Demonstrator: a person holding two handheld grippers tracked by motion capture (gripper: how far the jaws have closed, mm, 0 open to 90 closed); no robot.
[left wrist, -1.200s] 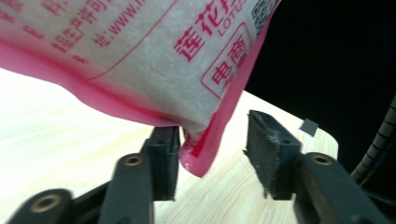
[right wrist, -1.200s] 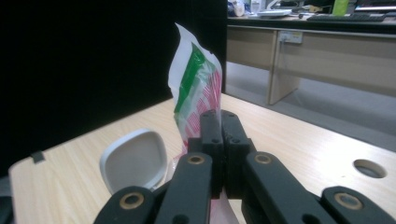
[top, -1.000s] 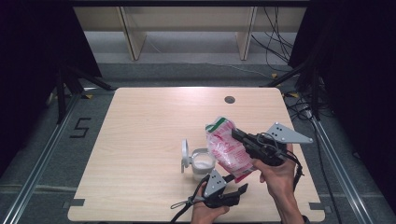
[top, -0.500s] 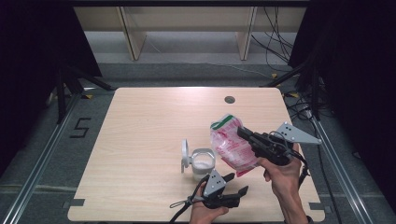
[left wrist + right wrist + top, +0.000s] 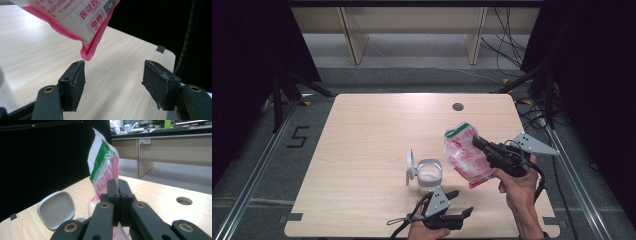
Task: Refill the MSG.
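Note:
A pink and white bag [image 5: 464, 159] with a green top hangs tilted above the table's right side, and my right gripper [image 5: 477, 141] is shut on its upper part. In the right gripper view the shut jaws [image 5: 117, 182] pinch the bag [image 5: 102, 162]. A small white container [image 5: 430, 173] with its lid [image 5: 410, 165] swung open stands just left of the bag. My left gripper [image 5: 462, 202] lies low near the front edge. Its jaws [image 5: 113, 72] have just been opening and stand apart with nothing between them. The bag's bottom corner [image 5: 87, 53] hangs just above one pad.
A round hole [image 5: 457, 106] sits in the wooden table [image 5: 362, 150] near the far edge. Cables trail off the right side, and wooden shelf legs [image 5: 354, 45] stand on the floor beyond. The table's front right corner lies just past my left gripper.
My right gripper has carried the bag a little to the right, away from the container. The left gripper has stayed by the front edge.

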